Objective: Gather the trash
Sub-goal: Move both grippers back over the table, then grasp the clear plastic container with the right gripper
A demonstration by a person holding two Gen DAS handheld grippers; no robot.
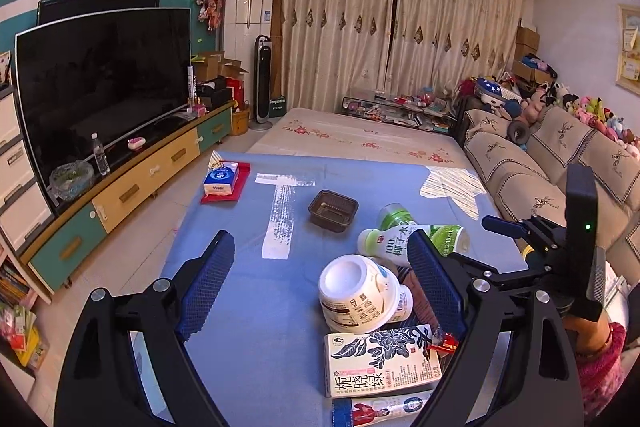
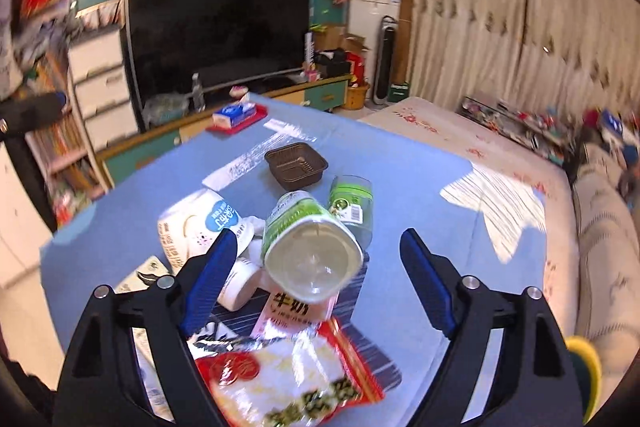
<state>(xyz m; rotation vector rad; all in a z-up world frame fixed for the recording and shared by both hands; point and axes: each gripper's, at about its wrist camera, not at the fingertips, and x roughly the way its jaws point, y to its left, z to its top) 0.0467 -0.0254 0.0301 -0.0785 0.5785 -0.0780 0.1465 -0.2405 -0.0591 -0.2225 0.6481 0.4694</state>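
Observation:
A heap of trash lies on the blue-covered table. It holds a tipped white paper cup, a green-and-white drink bottle, a flower-printed carton and a brown plastic tray. My left gripper is open above the near side of the heap, with the cup just inside its right finger and untouched. My right gripper is open too. A green-labelled bottle sits between its fingers, base towards the camera, with gaps on both sides. A red-and-white snack bag lies below it.
A tissue pack on a red mat sits at the table's far left. A TV on a low cabinet stands to the left, a sofa to the right and a flowered mattress beyond. A pink-sleeved hand holds the right gripper.

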